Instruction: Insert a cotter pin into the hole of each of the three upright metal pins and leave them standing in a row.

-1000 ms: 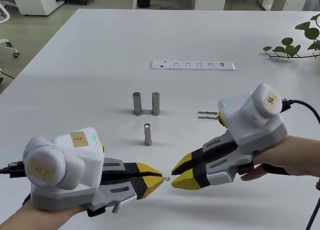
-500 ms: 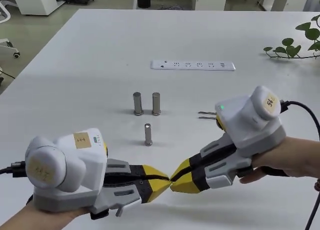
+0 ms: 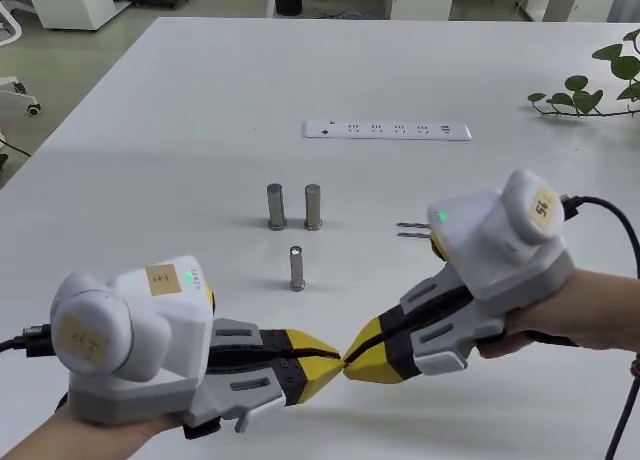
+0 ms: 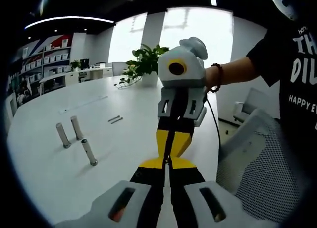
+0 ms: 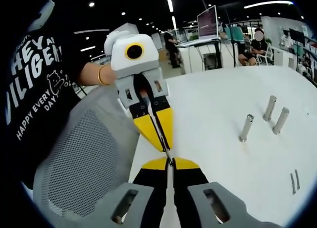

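My right fingers (image 3: 378,352) have closed onto the cotter pin (image 5: 169,156) my left fingers (image 3: 305,377) pinch — handover under way — metal pins (image 3: 297,268) still unpinned.

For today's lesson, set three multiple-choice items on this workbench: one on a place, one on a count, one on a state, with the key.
1. The power strip lies: A beyond the metal pins; B nearer than them; C on top of them.
2. Upright metal pins: A two; B three; C five.
3. The left gripper has its jaws: A wide open; B shut; C gripping the power strip.
Key: 1 A, it lies farther up the table; 2 B, three stand there; 3 B, the yellow ends press together.
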Available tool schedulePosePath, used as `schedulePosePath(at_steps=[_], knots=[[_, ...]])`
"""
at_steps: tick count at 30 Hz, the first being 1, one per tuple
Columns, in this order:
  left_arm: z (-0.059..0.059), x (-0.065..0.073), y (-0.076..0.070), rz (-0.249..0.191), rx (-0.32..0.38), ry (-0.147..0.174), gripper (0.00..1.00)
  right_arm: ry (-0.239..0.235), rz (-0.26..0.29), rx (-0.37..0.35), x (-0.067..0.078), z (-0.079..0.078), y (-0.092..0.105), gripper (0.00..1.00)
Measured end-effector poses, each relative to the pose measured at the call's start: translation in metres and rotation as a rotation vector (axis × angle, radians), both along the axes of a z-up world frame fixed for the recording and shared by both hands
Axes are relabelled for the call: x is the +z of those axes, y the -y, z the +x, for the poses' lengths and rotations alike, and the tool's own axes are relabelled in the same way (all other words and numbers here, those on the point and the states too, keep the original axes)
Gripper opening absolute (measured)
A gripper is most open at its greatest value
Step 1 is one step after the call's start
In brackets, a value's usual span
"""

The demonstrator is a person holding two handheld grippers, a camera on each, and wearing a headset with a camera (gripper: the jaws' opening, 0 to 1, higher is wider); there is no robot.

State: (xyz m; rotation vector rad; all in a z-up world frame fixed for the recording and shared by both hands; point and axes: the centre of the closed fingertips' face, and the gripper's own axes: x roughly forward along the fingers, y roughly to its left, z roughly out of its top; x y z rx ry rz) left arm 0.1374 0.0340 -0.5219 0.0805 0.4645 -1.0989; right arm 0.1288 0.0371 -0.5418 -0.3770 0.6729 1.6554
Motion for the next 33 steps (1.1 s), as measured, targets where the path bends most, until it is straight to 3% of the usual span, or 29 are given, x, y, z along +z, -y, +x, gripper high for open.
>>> schedulePosePath(at_steps=[11,20,33], knots=[[0.008,-0.001,-0.001,0.001,0.030,0.002,0.01,0.098,-0.068,0.045,-0.003,0.004,-0.001,0.00],[0.019,0.001,-0.002,-0.019,0.079,0.012,0.05,0.133,-0.150,0.057,-0.008,0.013,0.003,0.00],[0.052,-0.002,-0.034,0.002,0.289,0.060,0.12,0.151,-0.303,-0.010,-0.015,0.044,0.015,0.00]])
